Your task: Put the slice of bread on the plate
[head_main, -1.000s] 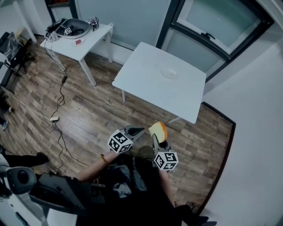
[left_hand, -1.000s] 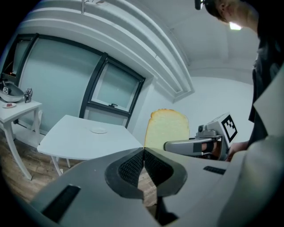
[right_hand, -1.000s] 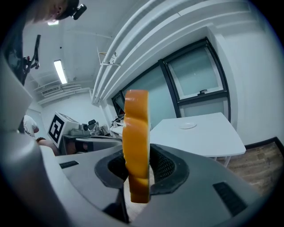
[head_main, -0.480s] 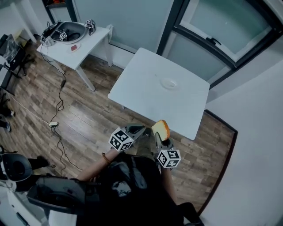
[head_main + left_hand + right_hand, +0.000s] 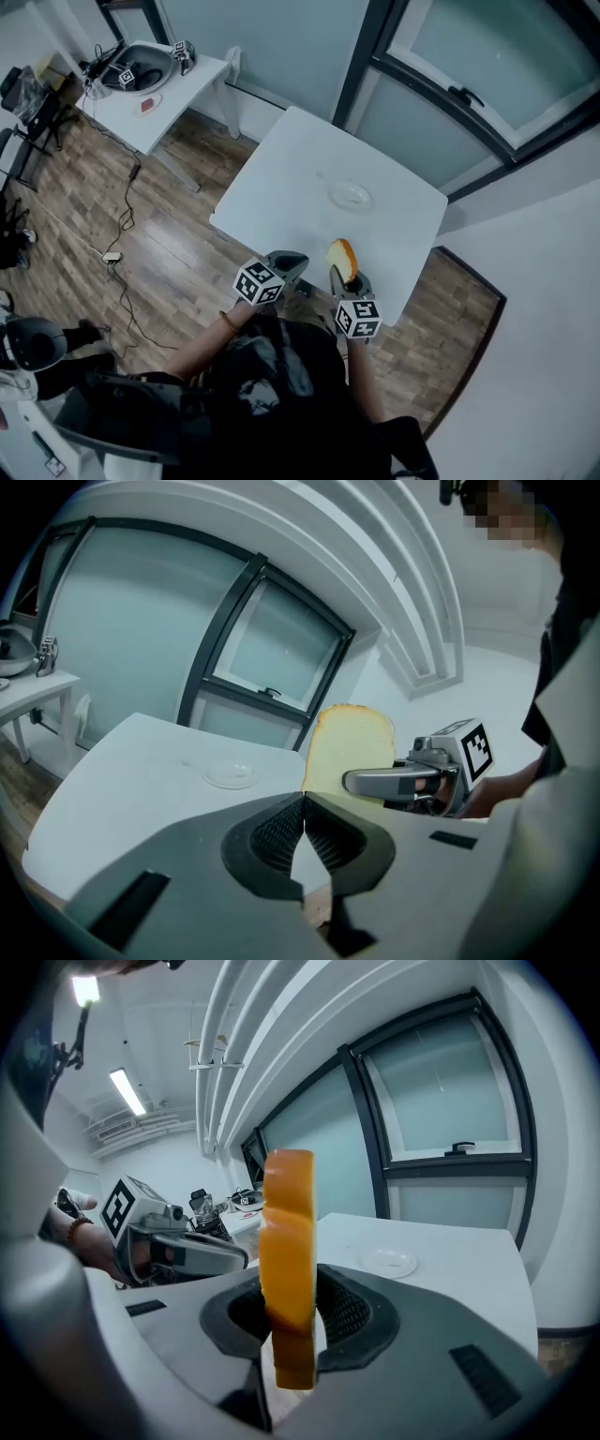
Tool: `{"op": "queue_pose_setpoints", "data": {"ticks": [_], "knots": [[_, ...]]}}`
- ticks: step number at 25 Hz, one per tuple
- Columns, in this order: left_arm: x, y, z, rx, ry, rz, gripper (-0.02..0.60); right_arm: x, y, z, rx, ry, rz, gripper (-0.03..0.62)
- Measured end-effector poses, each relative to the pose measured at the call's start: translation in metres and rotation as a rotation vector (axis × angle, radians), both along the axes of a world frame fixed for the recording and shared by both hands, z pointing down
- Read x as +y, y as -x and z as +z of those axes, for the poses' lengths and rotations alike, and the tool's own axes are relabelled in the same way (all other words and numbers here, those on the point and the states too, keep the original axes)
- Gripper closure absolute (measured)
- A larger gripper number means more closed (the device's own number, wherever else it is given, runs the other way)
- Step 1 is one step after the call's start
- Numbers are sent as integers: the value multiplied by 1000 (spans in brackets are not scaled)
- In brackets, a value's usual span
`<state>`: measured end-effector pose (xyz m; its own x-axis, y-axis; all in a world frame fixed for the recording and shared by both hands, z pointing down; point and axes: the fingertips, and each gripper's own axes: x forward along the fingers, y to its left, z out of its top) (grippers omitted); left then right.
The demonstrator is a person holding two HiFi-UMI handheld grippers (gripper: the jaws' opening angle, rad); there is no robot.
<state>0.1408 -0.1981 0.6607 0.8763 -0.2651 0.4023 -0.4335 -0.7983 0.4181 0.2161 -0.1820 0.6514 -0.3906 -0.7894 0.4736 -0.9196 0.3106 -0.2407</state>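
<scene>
Wood floor (image 5: 178, 253), white tbl (image 5: 281, 183), frosted win. (image 5: 487, 47)

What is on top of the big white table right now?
Only the plate, which looks empty. The slice of bread is clamped upright in the right gripper at the near edge of the table, hiding a bit of tabletop there.

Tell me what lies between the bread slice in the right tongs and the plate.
Only bare white tabletop; nothing sits between bread slice and plate, as the head view shows.
</scene>
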Motion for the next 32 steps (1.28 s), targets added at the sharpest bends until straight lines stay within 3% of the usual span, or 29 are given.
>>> {"op": "queue_pose_setpoints", "data": {"ticks": [3,9,13,17,22,25,27,29,32], "knots": [[-25,-10,12,-33,-4,-13,577,-34,-20,18,52,11,-39,494],[-72,-20,35,-65,26,-24,577,-95,-47,56,268,28,-77,494],[-111,-33,50,-87,22,-19,577,-146,-76,88,572,73,-46,494],[-144,-46,59,-95,25,-8,577,-199,-101,129,861,144,-131,494],[-167,-45,63,-82,41,-33,577,-256,-120,152,1099,121,-199,494],[-173,-38,65,-87,48,-46,577,-270,-126,170,1206,159,-256,494],[-172,-35,68,-89,61,-44,577,-265,-121,185,1227,238,-340,489],[-171,-30,71,-87,85,-46,577,-257,-109,192,1159,298,-397,410],[-170,-23,74,-77,118,-49,577,-242,-86,196,971,374,-454,255]]}}
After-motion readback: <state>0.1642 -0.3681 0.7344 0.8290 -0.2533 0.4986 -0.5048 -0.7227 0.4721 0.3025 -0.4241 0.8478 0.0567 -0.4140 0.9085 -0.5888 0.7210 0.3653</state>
